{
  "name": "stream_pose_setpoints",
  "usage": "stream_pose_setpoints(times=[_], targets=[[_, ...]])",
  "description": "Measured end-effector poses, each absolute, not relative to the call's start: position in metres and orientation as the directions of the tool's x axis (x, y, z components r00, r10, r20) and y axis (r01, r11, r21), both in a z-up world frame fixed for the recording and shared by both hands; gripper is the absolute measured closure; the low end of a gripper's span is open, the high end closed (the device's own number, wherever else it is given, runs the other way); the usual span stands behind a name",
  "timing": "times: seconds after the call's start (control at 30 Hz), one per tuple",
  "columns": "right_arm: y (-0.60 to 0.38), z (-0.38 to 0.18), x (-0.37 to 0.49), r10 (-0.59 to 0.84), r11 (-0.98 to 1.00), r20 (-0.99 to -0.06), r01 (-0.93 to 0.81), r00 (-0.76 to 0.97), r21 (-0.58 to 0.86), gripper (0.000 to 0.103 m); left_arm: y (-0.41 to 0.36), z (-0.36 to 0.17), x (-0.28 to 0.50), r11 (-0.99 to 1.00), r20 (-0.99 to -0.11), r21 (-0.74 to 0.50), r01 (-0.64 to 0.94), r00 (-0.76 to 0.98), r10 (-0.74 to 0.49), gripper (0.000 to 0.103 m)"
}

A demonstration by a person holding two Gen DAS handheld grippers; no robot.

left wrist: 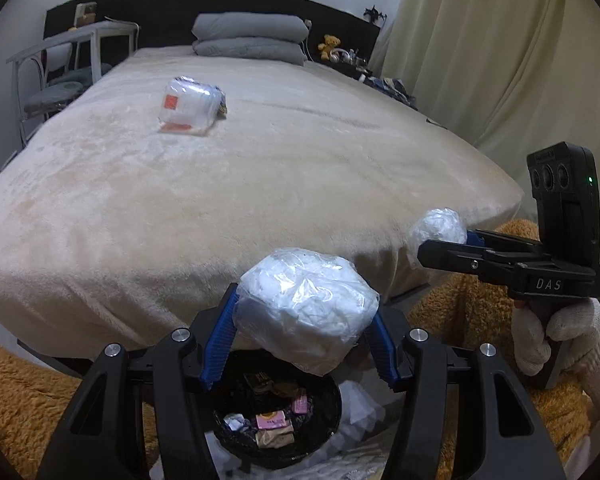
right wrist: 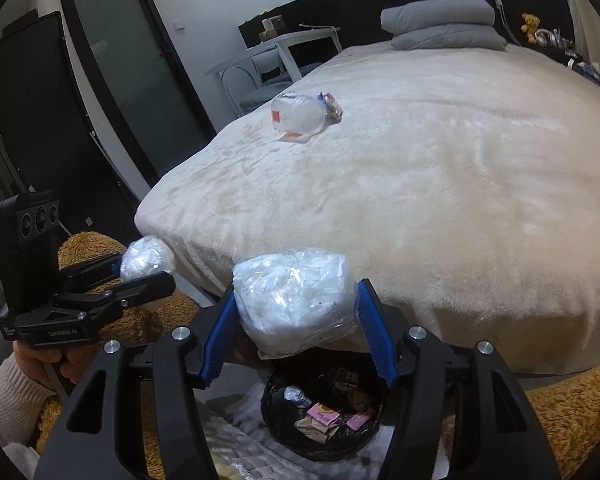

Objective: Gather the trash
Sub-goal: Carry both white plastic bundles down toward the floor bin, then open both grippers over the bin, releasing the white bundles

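L gripper [left wrist: 306,344] & R gripper [right wrist: 296,330] each clamped a crumpled plastic bag [left wrist: 306,312] [right wrist: 294,300] above trash bin [left wrist: 332,400], w/ bed [left wrist: 260,184] behind.

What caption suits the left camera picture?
Left gripper holds a crumpled plastic bag above the black trash bin beside the bed.

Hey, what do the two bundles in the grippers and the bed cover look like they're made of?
Left bundle: looks like thin clear plastic film over white crumpled filling, going by its glossy wrinkles; possibly tissue inside.
Right bundle: same glossy, crinkled wrap, white inside.
Bed cover: seemingly plush cream fleece, matte, with brushed nap marks.
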State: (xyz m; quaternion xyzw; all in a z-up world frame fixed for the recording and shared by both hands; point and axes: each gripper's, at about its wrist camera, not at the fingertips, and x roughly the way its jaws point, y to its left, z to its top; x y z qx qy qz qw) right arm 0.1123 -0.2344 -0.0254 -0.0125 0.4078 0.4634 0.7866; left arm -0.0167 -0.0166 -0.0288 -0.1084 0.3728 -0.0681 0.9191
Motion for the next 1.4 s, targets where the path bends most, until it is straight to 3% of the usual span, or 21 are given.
stream_pose_setpoints(times=[0.2, 0.77, 1.3, 1.4], targets=[[-0.226, -0.044, 0.12, 0.682, 0.585, -0.714, -0.705, 0.159, 0.401, 0.044, -0.033, -0.048, -0.009, 0.965, -0.741, -0.241, 0.101, 0.624, -0.25, 0.046], [-0.207, -0.104, 0.129, 0.516, 0.677, -0.856, -0.62, 0.017, 0.396, 0.044, -0.037, -0.105, 0.018, 0.975, -0.906, -0.22, 0.043, 0.36, -0.221, 0.046], [-0.199, -0.134, 0.131, 0.465, 0.71, -0.883, -0.567, -0.068, 0.418, 0.043, -0.042, -0.125, 0.024, 0.977, -0.939, -0.21, 0.035, 0.273, -0.211, 0.045], [-0.199, -0.137, 0.132, 0.454, 0.717, -0.888, -0.562, -0.072, 0.412, 0.042, -0.043, -0.123, 0.023, 0.979, -0.939, -0.203, 0.023, 0.278, -0.201, 0.03]])
